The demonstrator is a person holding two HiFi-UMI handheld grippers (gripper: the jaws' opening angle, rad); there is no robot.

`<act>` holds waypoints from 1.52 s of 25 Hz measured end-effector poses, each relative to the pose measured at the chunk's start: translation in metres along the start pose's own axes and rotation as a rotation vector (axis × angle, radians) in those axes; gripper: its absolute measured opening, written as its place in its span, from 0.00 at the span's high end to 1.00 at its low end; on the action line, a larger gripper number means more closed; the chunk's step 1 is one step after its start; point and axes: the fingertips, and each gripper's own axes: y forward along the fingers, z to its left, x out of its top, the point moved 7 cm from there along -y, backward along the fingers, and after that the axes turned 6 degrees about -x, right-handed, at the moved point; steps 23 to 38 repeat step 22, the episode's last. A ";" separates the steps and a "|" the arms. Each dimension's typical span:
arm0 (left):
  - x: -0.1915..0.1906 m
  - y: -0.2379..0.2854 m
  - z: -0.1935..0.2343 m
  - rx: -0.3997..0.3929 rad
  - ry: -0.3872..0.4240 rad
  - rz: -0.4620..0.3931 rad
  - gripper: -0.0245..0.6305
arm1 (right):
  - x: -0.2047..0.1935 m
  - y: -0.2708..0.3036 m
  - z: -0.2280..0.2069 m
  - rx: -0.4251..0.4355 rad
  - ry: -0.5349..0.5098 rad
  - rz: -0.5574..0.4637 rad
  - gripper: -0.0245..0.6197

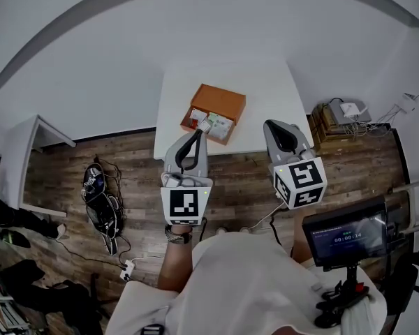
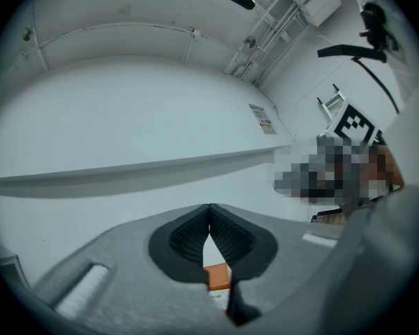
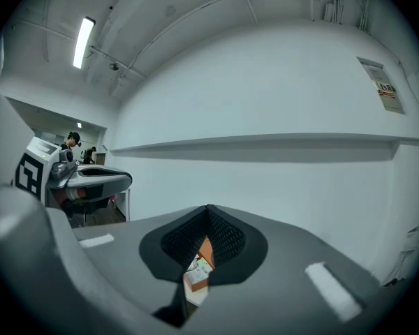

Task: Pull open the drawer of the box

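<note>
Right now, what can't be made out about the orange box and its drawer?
- Head view: the left gripper covers the orange rectangular box's front edge; handle and contact cannot be told.
- Head view: pale items at the box's front are too small to identify.
- Gripper views: the right gripper's grey body, like the left's, hides all but a sliver of box.

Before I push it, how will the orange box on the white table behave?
The orange box looks like small cardboard, so it is probably light. It is low and flat, so unlikely to tip. It seems to sit loose on the smooth white table, so it would likely slide.
</note>
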 end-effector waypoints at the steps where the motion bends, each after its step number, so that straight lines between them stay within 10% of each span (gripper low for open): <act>1: 0.001 0.001 -0.003 -0.001 0.001 0.001 0.95 | 0.000 -0.001 -0.002 -0.001 0.003 -0.001 0.96; 38: -0.018 0.010 -0.008 -0.032 -0.005 0.034 0.95 | -0.012 0.004 0.001 -0.003 -0.034 0.036 0.96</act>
